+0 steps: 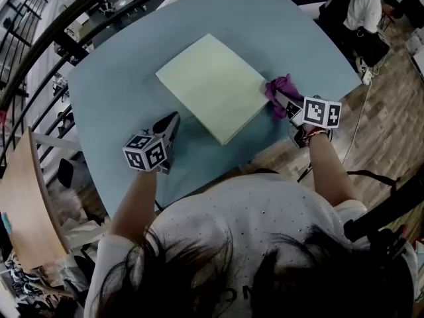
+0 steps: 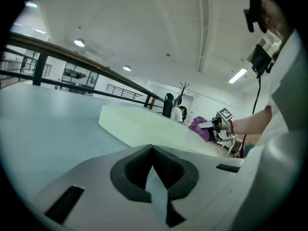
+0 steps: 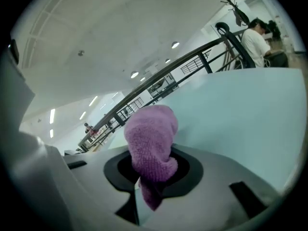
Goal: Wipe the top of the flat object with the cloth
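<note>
A pale yellow-green flat slab (image 1: 213, 85) lies on the blue table (image 1: 119, 98); it also shows in the left gripper view as the flat slab (image 2: 144, 126). A purple cloth (image 1: 281, 90) is bunched at the slab's right edge, with my right gripper (image 1: 283, 101) shut on it. In the right gripper view the cloth (image 3: 150, 143) fills the jaws and hides what lies ahead. My left gripper (image 1: 172, 121) rests on the table by the slab's near-left edge, shut with nothing in it (image 2: 153, 150). The cloth (image 2: 199, 128) and right gripper (image 2: 214, 125) show far right in that view.
A dark railing (image 1: 40, 52) curves round the table's far left edge. A wooden board (image 1: 30, 204) stands left of me. A seated person (image 1: 361, 8) is at the far right, beyond the table. A cable (image 1: 354, 121) runs over the wooden floor on the right.
</note>
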The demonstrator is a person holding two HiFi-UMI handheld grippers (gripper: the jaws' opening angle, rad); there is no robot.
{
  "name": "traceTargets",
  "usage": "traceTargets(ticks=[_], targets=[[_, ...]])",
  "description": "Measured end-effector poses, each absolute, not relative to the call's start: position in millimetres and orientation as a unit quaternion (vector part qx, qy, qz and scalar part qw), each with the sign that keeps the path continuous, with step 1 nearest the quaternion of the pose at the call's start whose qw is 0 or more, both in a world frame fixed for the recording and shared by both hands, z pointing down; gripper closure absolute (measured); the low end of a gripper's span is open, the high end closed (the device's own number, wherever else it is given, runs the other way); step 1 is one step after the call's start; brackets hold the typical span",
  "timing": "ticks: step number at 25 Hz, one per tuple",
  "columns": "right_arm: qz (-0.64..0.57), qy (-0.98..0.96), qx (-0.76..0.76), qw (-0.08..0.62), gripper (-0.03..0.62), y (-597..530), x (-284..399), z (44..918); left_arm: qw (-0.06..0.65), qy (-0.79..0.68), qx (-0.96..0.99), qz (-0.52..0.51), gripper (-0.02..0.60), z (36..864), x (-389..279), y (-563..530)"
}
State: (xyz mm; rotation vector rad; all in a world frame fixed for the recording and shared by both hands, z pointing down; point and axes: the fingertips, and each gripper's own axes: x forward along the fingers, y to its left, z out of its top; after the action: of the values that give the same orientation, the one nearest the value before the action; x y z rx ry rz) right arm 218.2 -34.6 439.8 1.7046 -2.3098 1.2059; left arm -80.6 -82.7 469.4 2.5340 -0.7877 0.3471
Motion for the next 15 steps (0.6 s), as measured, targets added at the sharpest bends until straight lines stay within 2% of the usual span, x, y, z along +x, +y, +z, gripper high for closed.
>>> traceTargets(ticks=[4, 7, 11, 15], targets=[[0.421, -0.748, 0.511, -0.045, 0.508, -34, 217, 438, 0.319, -0.364, 0.868, 0.112, 0.581, 473, -110, -51], [0.437, -0.759, 0.48, -0.045, 0.508, -36, 222, 436, 0.362, -0.416, 0.834, 0.028, 0.581, 448, -111, -28], [0.441, -0.779, 0.446, -0.017, 0.51, -32, 240, 424, 0.362, -0.42, 0.831, -0.052, 0.581, 401, -90, 18], [0.389, -0.824, 0.412, 0.018, 0.51, -23, 285, 379, 0.352, -0.4, 0.839, -0.108, 0.581, 348, -32, 76]])
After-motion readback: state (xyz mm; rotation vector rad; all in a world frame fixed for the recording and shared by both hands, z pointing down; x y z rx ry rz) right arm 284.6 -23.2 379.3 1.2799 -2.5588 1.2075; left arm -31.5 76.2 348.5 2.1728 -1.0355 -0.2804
